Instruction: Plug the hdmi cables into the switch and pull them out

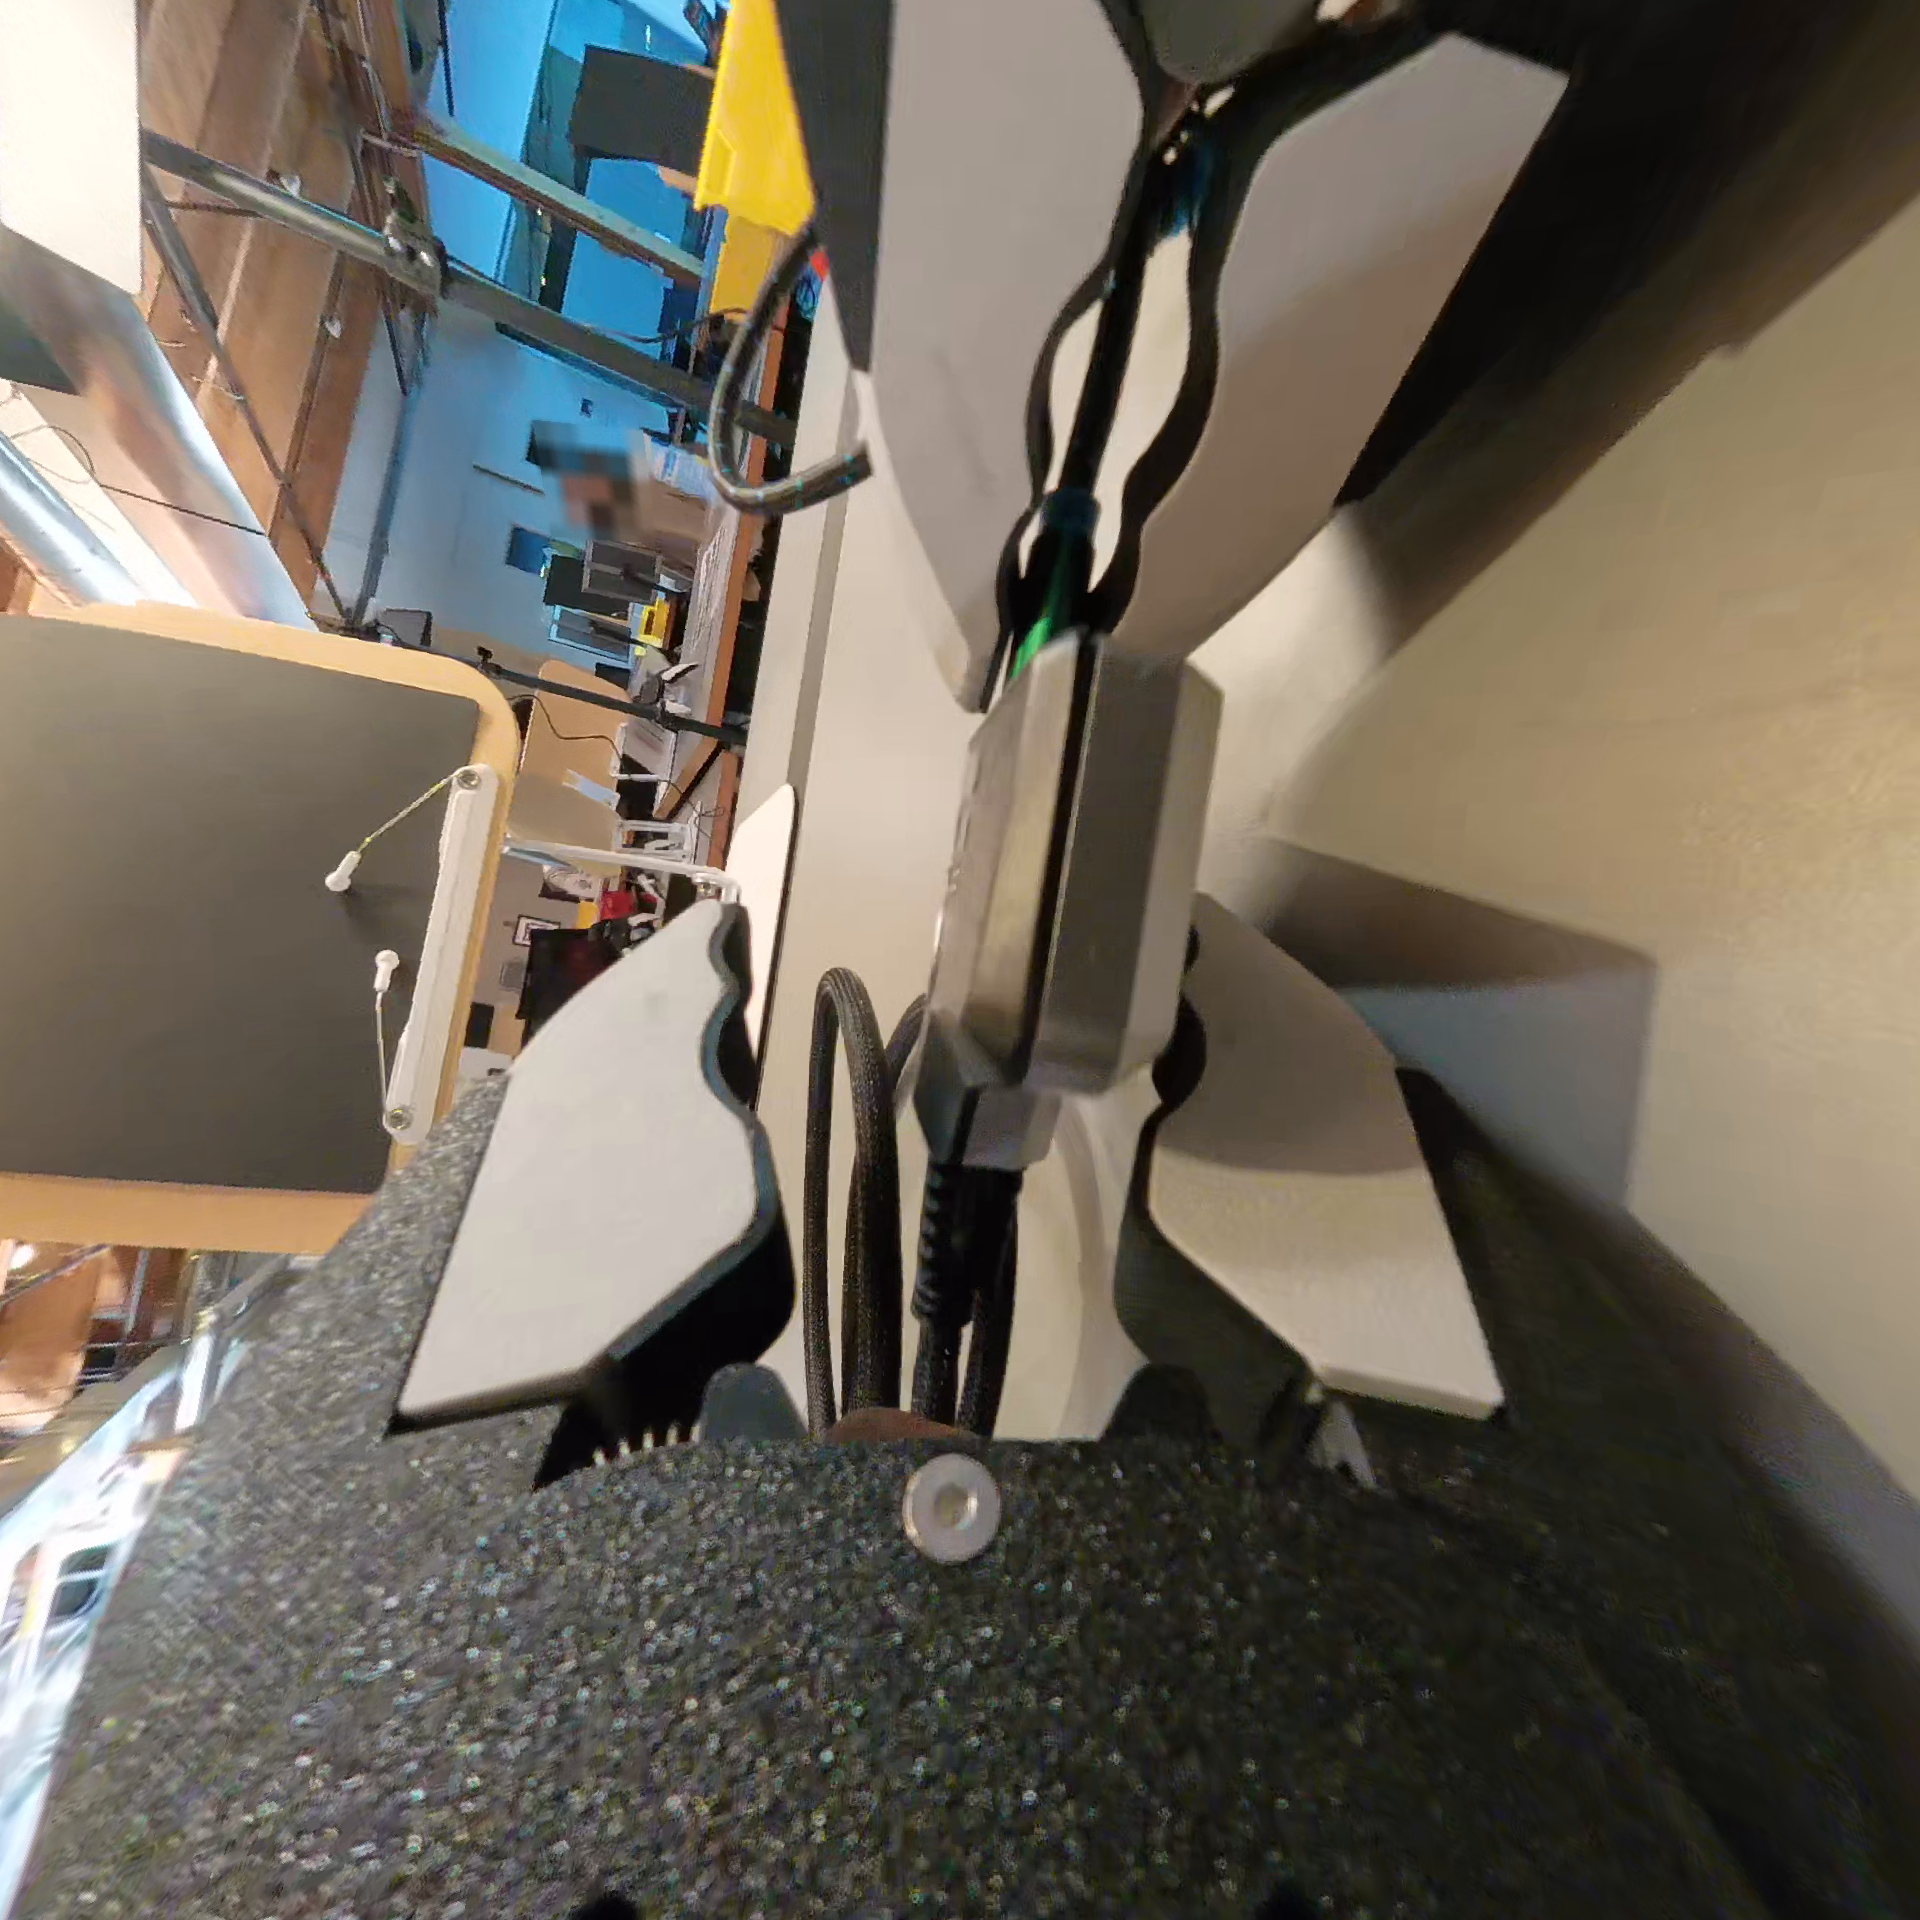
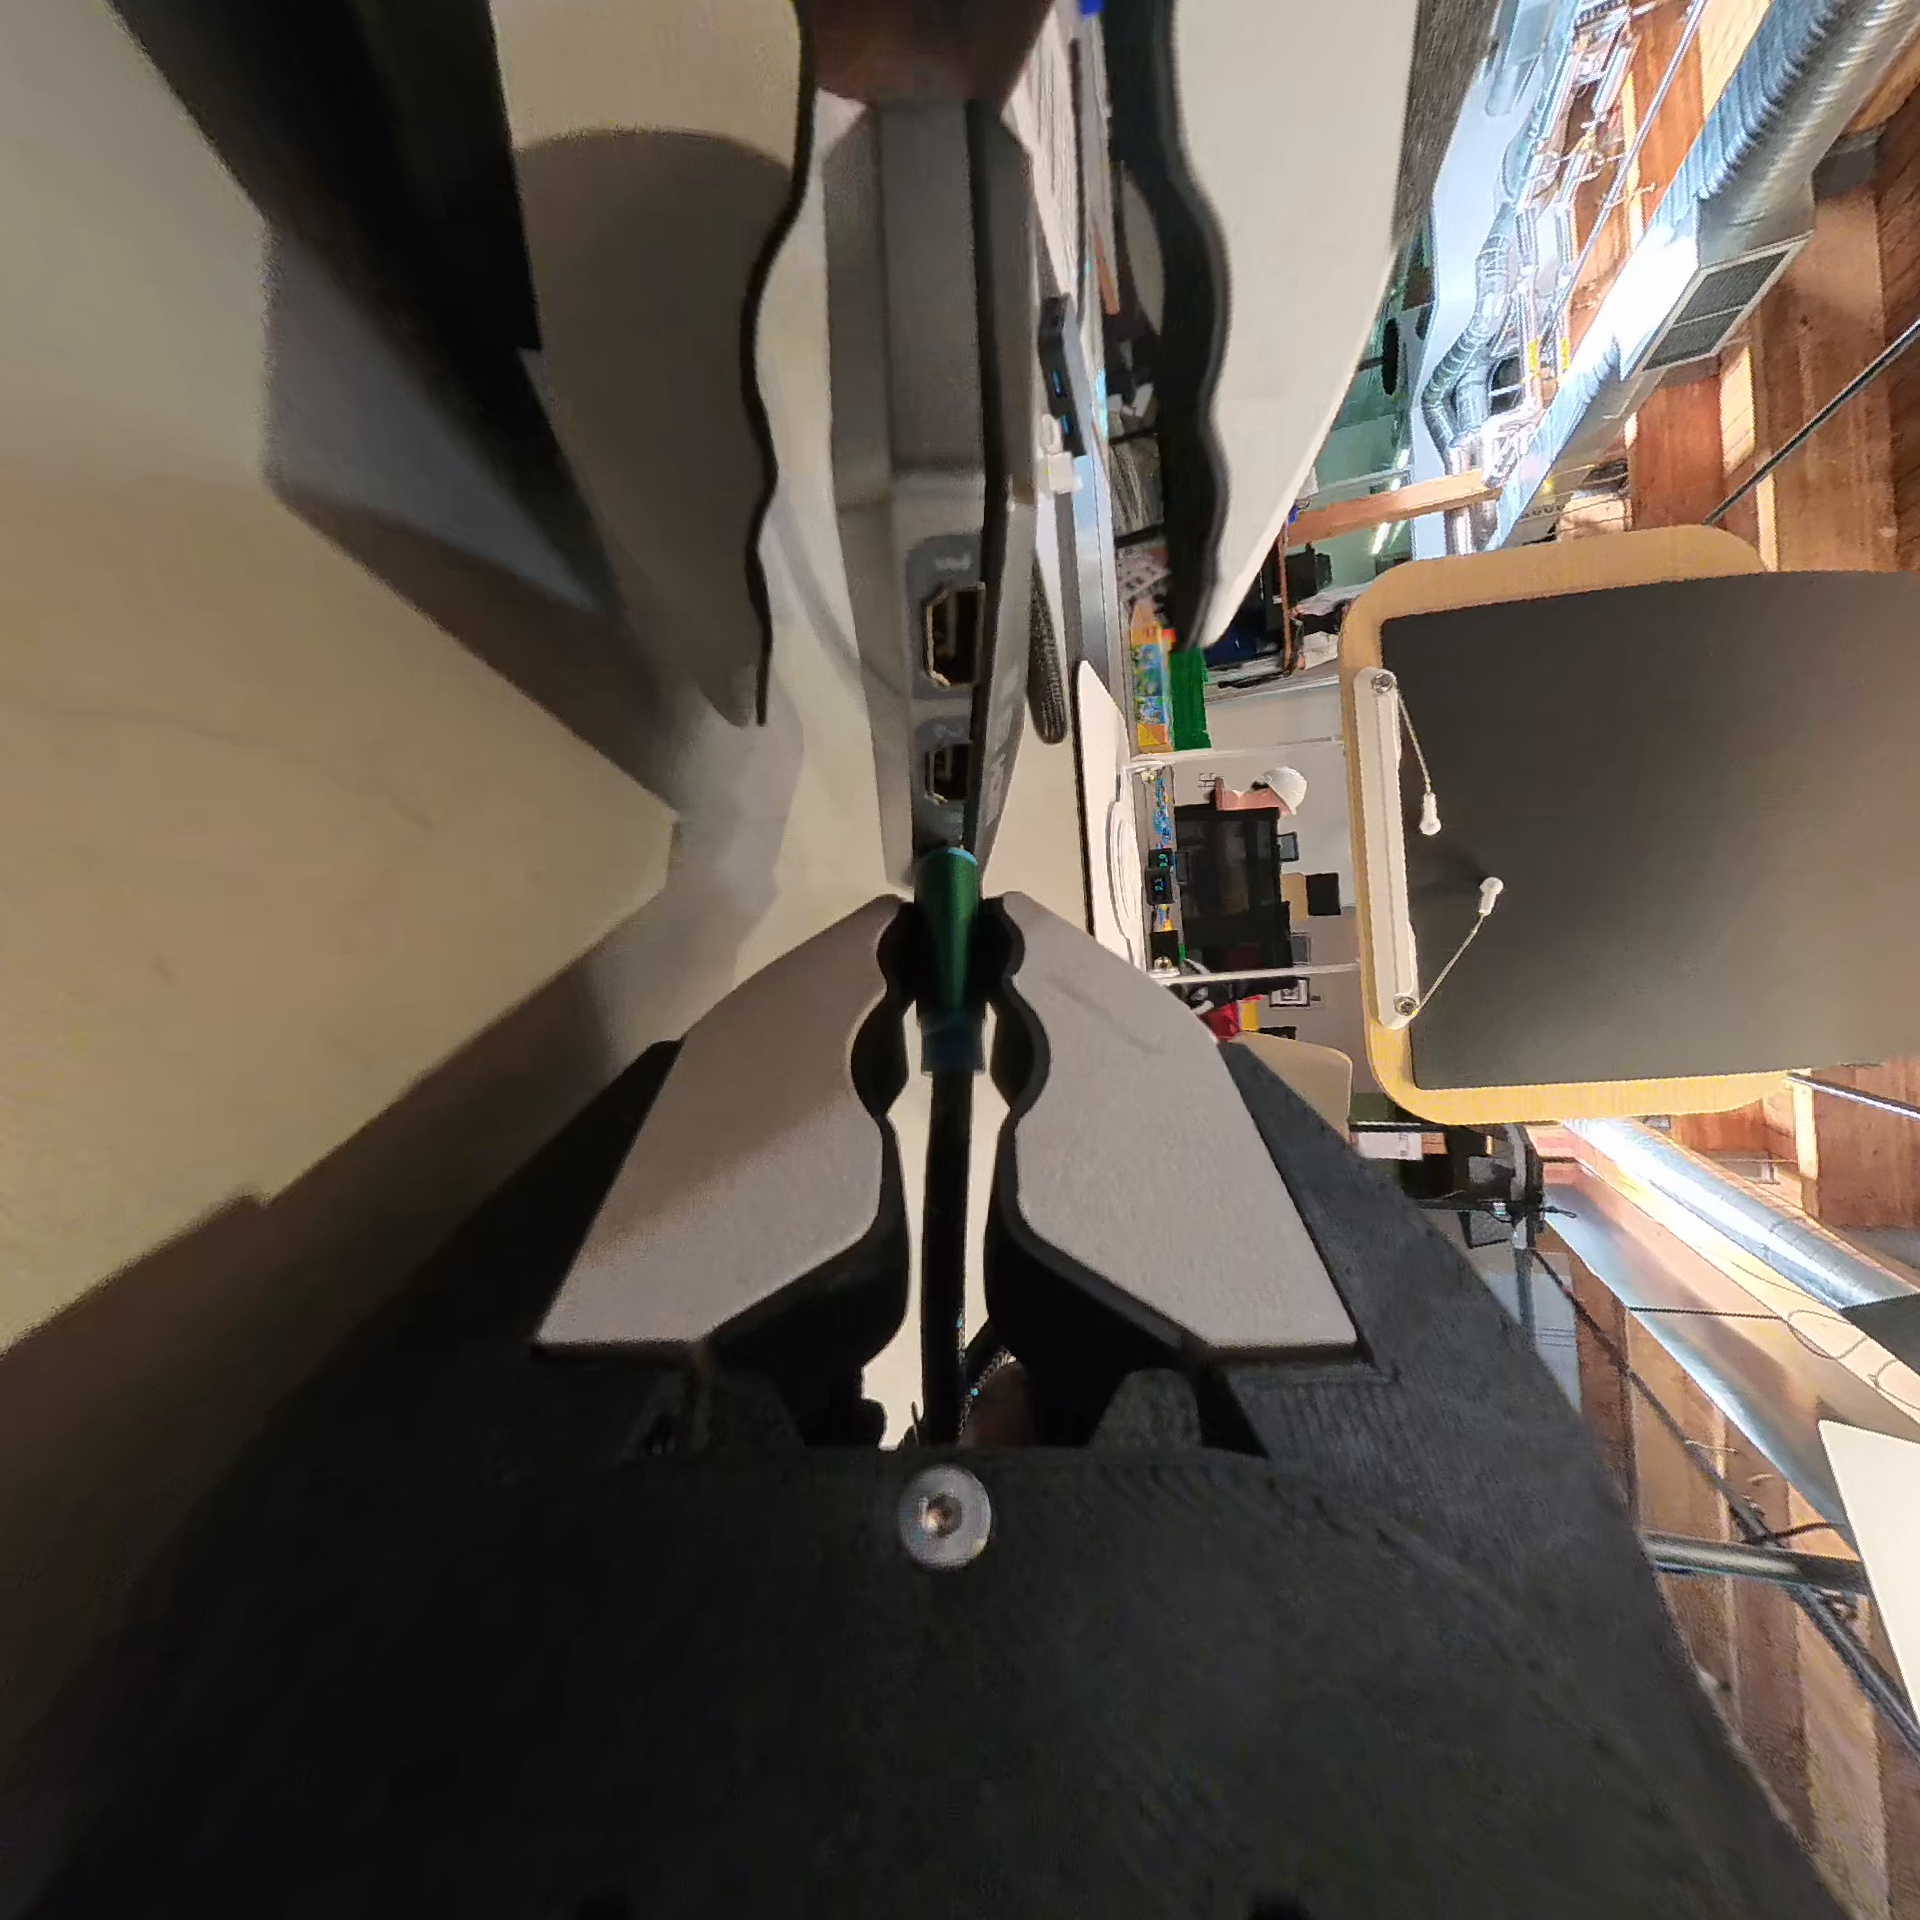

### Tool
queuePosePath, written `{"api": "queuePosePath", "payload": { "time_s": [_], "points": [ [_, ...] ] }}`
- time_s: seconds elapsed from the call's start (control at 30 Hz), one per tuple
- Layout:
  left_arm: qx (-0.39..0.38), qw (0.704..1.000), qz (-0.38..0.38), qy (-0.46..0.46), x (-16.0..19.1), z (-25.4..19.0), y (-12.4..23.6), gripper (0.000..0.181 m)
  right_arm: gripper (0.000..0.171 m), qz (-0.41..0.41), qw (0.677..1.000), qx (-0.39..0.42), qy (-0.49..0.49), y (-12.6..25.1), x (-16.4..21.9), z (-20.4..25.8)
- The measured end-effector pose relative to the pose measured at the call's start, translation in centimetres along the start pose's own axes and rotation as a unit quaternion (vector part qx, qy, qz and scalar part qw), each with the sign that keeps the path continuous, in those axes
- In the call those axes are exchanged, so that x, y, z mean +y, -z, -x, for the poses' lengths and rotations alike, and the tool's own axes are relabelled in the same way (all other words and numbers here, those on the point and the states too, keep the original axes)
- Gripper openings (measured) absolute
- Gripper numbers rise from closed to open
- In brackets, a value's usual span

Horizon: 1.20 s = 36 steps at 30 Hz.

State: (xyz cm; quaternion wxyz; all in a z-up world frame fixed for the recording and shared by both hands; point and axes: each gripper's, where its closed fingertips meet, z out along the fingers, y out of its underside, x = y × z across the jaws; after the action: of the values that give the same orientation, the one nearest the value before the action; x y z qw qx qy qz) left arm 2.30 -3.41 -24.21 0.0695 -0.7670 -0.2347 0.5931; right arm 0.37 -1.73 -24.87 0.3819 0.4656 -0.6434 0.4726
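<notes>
Grey metal switch [image 1: 1081, 883] stands on edge, green-tipped HDMI cable [image 2: 948, 935] at its port.

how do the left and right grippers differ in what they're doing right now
The left gripper is spread wide around the grey switch; the right gripper is nearly closed. The left one touches the switch with only one finger, while the right pinches the green HDMI plug at the switch's edge. Both have grey fingers with black wavy pads.

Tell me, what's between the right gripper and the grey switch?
The HDMI cable's green plug: the right gripper pinches it, and its tip reaches the grey switch at its edge, beside two empty ports. The right wrist view shows this.
</notes>
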Motion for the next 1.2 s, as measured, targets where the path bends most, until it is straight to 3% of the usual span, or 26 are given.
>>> {"api": "queuePosePath", "payload": {
  "time_s": [0.1, 0.5, 0.7, 0.73, 1.07, 1.2],
  "points": [
    [-0.009, 1.000, -0.011, 0.000, -0.1, 0.6, 0.5, 0.075, 0.011, -0.005, 1.000, -0.001, -0.007, 0.0, 0.0, -0.1],
    [-0.022, 0.994, -0.010, -0.107, -0.8, -1.2, -0.3, 0.034, 0.012, -0.023, 0.999, 0.002, 0.029, 0.2, -1.0, 0.5],
    [-0.039, 0.993, 0.063, -0.095, 1.1, -0.7, -0.8, 0.030, 0.012, -0.001, 0.998, 0.019, 0.054, 0.0, -0.3, 0.1],
    [-0.038, 0.993, 0.067, -0.094, 1.3, -0.7, -0.9, 0.021, 0.012, -0.001, 0.998, 0.019, 0.057, 0.0, -0.3, 0.1],
    [-0.052, 0.991, 0.096, -0.078, 1.3, -0.4, -0.9, 0.025, 0.012, -0.008, 0.999, 0.018, 0.042, -0.1, 0.2, -0.1],
    [-0.041, 0.995, 0.073, -0.059, 1.0, -0.5, -1.1, 0.025, 0.012, 0.005, 0.998, 0.030, 0.047, -0.3, 0.9, -0.4]
  ]
}}
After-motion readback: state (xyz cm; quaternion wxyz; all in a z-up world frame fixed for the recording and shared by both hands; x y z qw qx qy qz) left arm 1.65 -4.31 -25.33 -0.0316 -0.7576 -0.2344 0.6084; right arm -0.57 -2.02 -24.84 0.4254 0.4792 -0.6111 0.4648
